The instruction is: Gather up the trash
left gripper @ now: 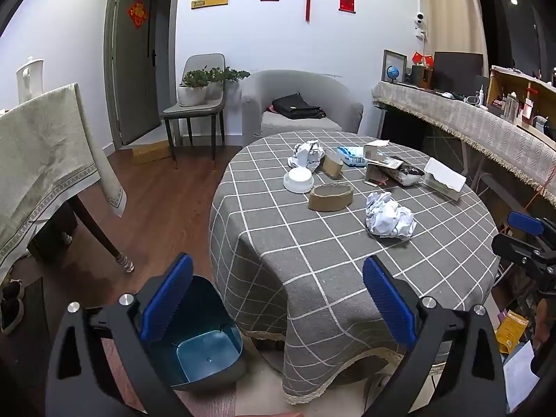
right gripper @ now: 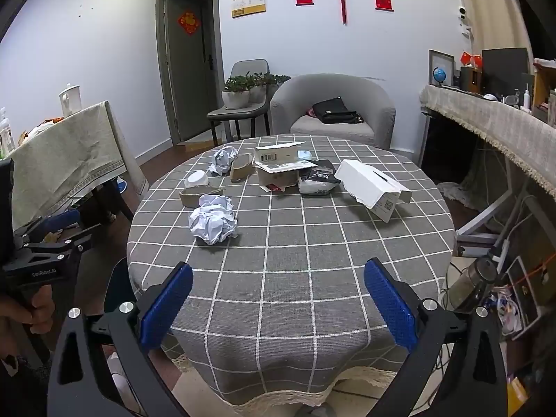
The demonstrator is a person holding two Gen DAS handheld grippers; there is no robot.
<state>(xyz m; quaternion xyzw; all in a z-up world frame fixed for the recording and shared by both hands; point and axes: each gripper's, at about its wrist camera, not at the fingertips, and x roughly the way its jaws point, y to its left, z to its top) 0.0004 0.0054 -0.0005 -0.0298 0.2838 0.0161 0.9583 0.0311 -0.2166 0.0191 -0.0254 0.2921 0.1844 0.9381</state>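
- Nothing collected yet: your bin on the floor beside the table sits empty.
- Crumpled paper, boxes, cardboard all wait on the table.
- Left gripper and right gripper both gape wide, holding nothing.

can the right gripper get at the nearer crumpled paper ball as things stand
Probably yes. The right gripper is open and empty, pointing over the table edge, and only bare checked tablecloth lies between it and the crumpled paper ball. The flattened cardboard ring sits behind the ball, out of the way.
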